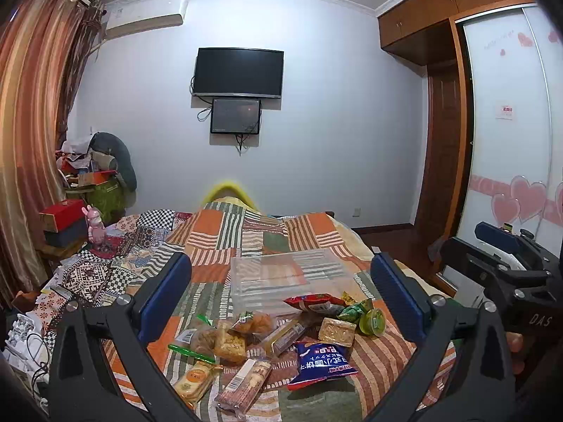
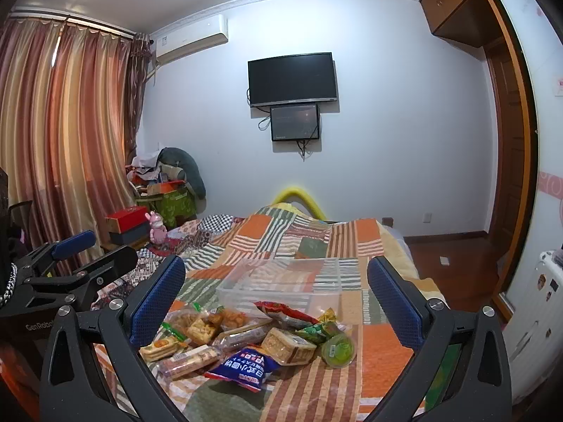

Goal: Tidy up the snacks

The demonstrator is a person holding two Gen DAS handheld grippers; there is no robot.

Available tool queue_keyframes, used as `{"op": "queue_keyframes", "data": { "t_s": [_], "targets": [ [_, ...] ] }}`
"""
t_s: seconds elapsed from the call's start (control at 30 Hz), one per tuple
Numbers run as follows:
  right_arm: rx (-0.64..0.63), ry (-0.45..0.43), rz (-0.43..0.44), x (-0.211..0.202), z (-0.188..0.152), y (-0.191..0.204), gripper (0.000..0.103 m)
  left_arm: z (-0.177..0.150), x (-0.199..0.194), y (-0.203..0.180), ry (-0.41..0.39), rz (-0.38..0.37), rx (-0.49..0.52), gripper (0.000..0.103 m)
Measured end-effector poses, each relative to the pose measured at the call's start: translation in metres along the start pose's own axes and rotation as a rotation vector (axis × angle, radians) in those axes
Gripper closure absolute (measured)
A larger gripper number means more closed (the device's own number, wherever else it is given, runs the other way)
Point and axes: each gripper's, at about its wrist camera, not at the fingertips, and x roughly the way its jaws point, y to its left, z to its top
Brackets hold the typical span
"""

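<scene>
I had the left gripper (image 1: 281, 295) with its blue fingers (image 1: 165, 292) spread wide, holding nothing and touching nothing. The right gripper (image 2: 276, 297) was the same, fingers (image 2: 394, 299) far apart and empty. Between them the snacks (image 1: 278, 337) lay heaped on the patchwork bed (image 1: 246, 235), just in front of a clear plastic bin (image 1: 281, 274). A blue packet (image 2: 242, 369) lay nearest me. Several wrappers overlapped, so I could not read most labels or count them.

Left gripper (image 1: 281, 292) and right gripper (image 2: 276, 288) hover side by side, level, jaws spread wide, nothing held between them.
</scene>
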Motion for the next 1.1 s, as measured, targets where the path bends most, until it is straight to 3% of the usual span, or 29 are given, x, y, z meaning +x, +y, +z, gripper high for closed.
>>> {"op": "queue_keyframes", "data": {
  "t_s": [1.1],
  "targets": [
    [0.002,-0.02,-0.011,-0.006,0.0007,0.0036,0.0,0.0004,-0.0011,-0.0057,-0.009,-0.008,0.015,0.0]
  ]
}}
